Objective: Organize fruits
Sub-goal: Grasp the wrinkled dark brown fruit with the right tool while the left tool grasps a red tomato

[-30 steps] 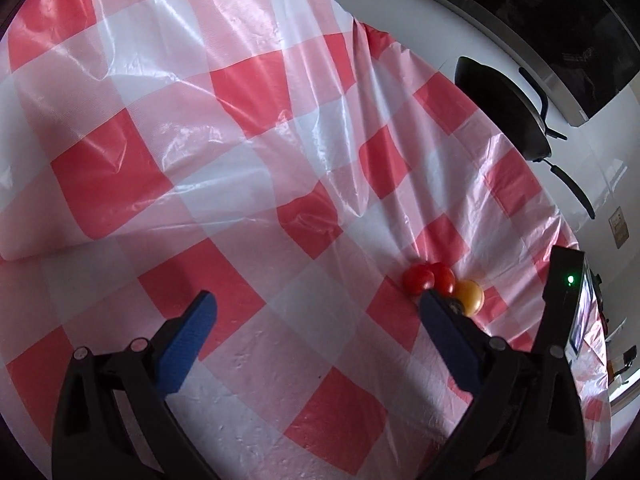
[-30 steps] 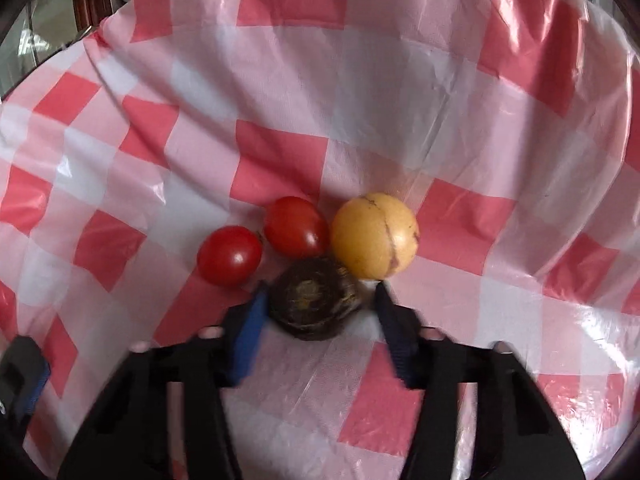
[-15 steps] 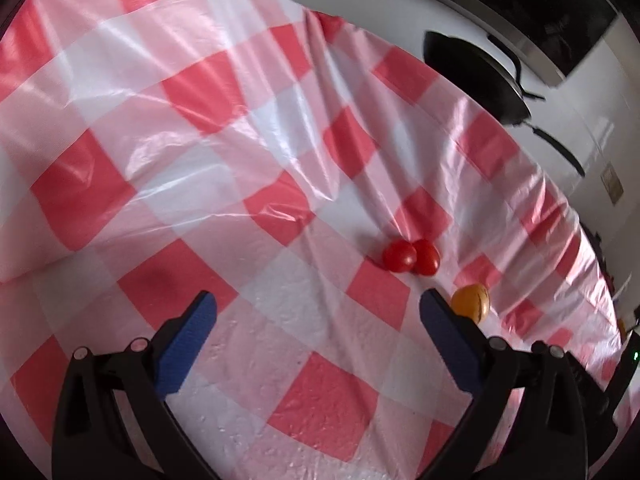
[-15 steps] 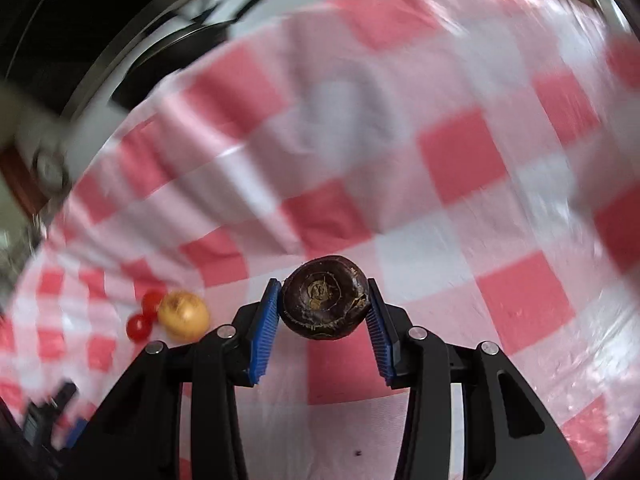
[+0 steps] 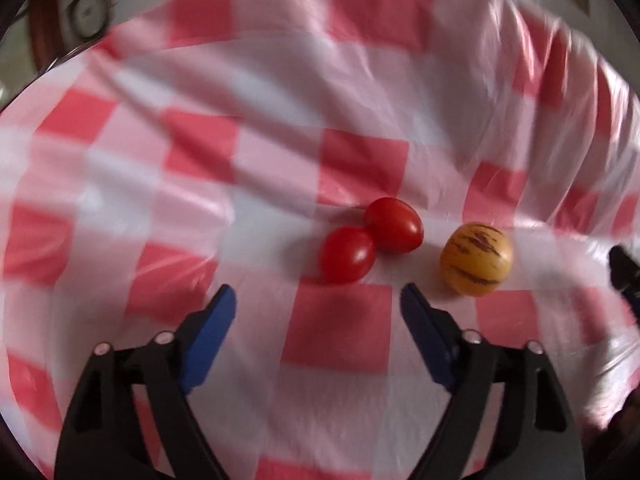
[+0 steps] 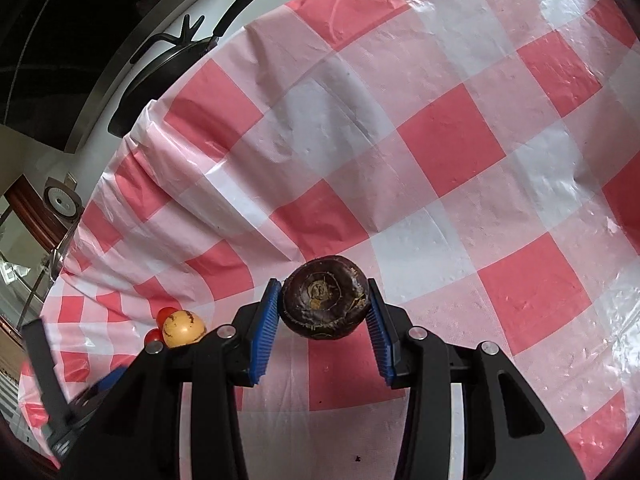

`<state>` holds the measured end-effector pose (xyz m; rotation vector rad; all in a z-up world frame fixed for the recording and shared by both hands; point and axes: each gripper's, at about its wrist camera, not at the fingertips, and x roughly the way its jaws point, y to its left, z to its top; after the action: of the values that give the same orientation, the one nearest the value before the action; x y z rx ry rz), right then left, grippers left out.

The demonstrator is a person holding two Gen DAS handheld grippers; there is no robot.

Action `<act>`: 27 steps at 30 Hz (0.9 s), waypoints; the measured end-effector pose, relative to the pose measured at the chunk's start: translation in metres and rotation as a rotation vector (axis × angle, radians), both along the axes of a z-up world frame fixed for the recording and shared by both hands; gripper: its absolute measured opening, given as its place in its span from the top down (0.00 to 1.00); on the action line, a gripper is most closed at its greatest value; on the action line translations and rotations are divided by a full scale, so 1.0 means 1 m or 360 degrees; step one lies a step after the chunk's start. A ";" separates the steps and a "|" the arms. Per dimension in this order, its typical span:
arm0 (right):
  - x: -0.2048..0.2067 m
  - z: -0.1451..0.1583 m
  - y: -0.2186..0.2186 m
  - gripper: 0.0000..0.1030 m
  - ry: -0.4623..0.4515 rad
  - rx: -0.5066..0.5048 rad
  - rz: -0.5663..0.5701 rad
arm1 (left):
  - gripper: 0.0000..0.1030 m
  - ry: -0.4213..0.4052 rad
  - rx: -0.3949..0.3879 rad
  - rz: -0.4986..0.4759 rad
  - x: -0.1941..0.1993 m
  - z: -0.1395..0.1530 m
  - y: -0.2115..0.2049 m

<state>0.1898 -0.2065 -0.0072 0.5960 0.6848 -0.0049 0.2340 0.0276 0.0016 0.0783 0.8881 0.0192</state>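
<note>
Right gripper point(image 6: 322, 308): clamped on the dark fruit point(image 6: 325, 303), blue pads on both its flanks, carrying it clear of the cloth point(image 6: 448, 148), likely to set it apart from the rest.
Left gripper point(image 5: 318, 304): wide, holding nothing, aimed at the tomatoes point(image 5: 370, 240) just ahead, likely its next pick.
Yellow fruit point(image 5: 476, 258): ahead and right of the left gripper's right finger, near the tomatoes, not touching.
Containers: no bowl or basket in view; a pan point(image 6: 160, 80) lies beyond the cloth, contents unseen.

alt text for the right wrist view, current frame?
The right gripper clamps a dark brown round fruit between its blue pads above a red-and-white checked tablecloth. A yellow fruit and two red tomatoes sit at lower left.
</note>
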 end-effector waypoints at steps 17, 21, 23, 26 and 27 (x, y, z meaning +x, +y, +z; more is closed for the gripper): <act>0.001 -0.001 0.002 0.59 -0.0005 0.0006 0.0006 | 0.69 -0.0133 -0.0409 -0.0066 -0.099 0.028 0.016; 0.000 0.000 0.002 0.59 -0.0007 0.0006 0.0006 | 0.69 -0.0199 -0.0581 0.0027 -0.172 0.020 0.054; -0.001 0.000 0.002 0.59 -0.0008 0.0005 0.0005 | 0.69 -0.0184 -0.0710 0.0118 -0.186 0.016 0.076; -0.001 0.000 0.001 0.59 -0.0009 0.0007 0.0003 | 0.69 -0.0282 -0.0786 0.0166 -0.189 0.023 0.081; -0.001 0.000 0.001 0.59 -0.0009 0.0007 0.0002 | 0.69 -0.0289 -0.0767 0.0172 -0.188 0.022 0.080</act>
<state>0.1886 -0.2053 -0.0070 0.5998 0.6798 -0.0007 0.0465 0.1074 0.0240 -0.4156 0.6947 -0.0859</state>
